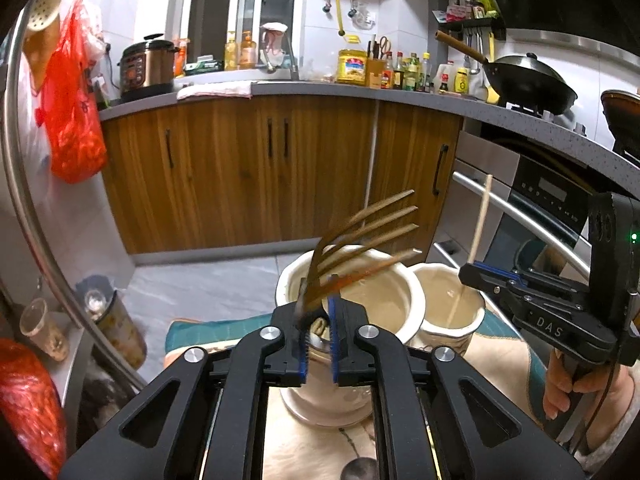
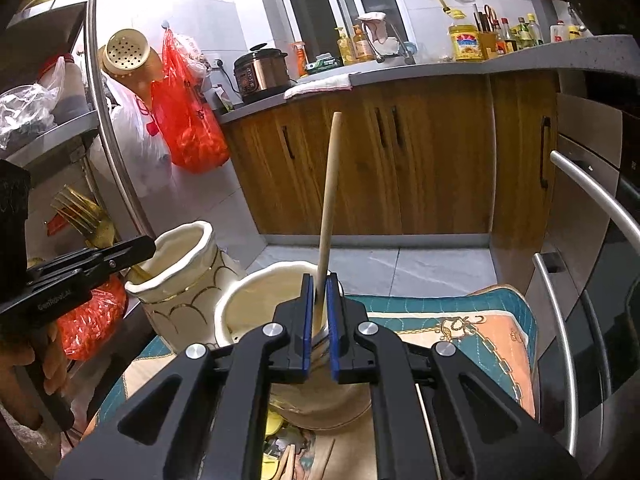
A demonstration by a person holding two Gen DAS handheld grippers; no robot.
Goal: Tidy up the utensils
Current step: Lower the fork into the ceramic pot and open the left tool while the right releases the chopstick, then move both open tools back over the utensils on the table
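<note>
My left gripper [image 1: 319, 312] is shut on a golden fork [image 1: 360, 236], tines pointing up and right, held over the mouth of a cream ceramic jar [image 1: 404, 300]. My right gripper [image 2: 319, 294] is shut on a pale wooden chopstick [image 2: 329, 200] that stands nearly upright over a second cream jar [image 2: 248, 300]. In the left wrist view the right gripper [image 1: 470, 270] holds the chopstick [image 1: 480, 220] into that second jar [image 1: 472, 316]. In the right wrist view the left gripper [image 2: 136, 250] holds the fork [image 2: 78, 210] at the taller jar [image 2: 188, 276].
Both jars stand on a teal and peach patterned cloth [image 2: 460, 328]. Loose chopsticks and yellow items [image 2: 288, 456] lie on it near me. A steel oven handle [image 2: 592, 192] is on the right, a metal rack with red bags [image 2: 188, 120] on the left, wooden cabinets [image 1: 248, 168] behind.
</note>
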